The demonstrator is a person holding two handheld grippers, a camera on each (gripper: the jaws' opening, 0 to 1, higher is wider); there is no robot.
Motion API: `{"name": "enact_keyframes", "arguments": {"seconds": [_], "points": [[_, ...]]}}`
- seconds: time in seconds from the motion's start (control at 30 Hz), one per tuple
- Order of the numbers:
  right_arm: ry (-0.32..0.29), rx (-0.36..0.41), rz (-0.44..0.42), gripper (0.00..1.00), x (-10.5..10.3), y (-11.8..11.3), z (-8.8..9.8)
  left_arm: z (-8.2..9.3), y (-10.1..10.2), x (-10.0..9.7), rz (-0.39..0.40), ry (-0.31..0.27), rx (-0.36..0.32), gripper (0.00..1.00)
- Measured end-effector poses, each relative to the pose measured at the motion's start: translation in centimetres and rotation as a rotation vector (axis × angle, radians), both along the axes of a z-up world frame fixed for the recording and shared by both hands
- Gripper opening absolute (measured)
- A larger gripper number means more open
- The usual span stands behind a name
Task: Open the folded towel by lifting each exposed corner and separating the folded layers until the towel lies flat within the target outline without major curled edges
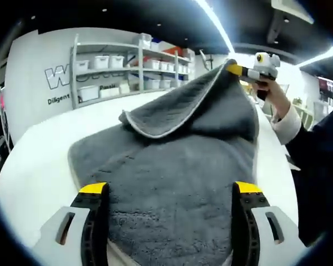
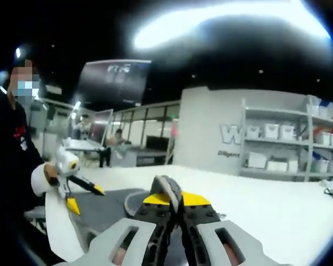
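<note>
A grey plush towel (image 1: pixel 172 166) with a pale hem lies on the white table (image 1: pixel 33 160). My left gripper (image 1: pixel 171 189) hovers open just above its near part, one jaw at each side and nothing between them. The right gripper (image 1: pixel 233 69) holds the far right corner up, so a flap of towel drapes down from it, with a folded layer (image 1: pixel 155 113) turned over at the far left. In the right gripper view my right gripper (image 2: pixel 175 199) is shut on that towel corner (image 2: pixel 167 185). The left gripper (image 2: pixel 86 198) stands open at the left, over the dark towel (image 2: pixel 108 213).
Metal shelves (image 1: pixel 127 64) with white bins stand against a lettered wall behind the table; they show again as shelves (image 2: pixel 283 144). A hand (image 1: pixel 273 94) and dark sleeve (image 1: pixel 316 144) hold the right gripper. White tabletop (image 2: pixel 277 210) extends right of the towel.
</note>
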State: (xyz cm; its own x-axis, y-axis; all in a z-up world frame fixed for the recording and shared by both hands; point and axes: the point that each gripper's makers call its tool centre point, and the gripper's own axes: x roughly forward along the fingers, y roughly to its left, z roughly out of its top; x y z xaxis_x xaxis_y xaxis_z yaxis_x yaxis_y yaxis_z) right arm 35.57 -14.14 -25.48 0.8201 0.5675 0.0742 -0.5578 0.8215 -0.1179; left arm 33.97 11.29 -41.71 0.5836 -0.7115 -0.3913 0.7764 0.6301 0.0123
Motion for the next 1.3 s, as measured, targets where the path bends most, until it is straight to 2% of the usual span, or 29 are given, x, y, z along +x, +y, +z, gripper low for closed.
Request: {"name": "enact_keyframes", "arguments": {"seconds": [0.23,0.67,1.03,1.3], "points": [[-0.011,0.029,-0.053,0.00,0.0,-3.2,1.0,0.0,0.1,-0.1,0.003,-0.003,0.000,0.89],[-0.026,0.065,-0.114,0.00,-0.5,-6.9,2.2,0.1,0.3,0.6,0.007,-0.003,0.005,0.88],[-0.020,0.045,-0.191,0.00,-0.9,-10.5,2.7,0.2,0.4,0.9,0.011,0.000,0.007,0.88],[-0.004,0.016,-0.286,0.00,-1.6,-13.8,2.9,0.3,0.5,1.0,0.017,0.001,0.010,0.88]]}}
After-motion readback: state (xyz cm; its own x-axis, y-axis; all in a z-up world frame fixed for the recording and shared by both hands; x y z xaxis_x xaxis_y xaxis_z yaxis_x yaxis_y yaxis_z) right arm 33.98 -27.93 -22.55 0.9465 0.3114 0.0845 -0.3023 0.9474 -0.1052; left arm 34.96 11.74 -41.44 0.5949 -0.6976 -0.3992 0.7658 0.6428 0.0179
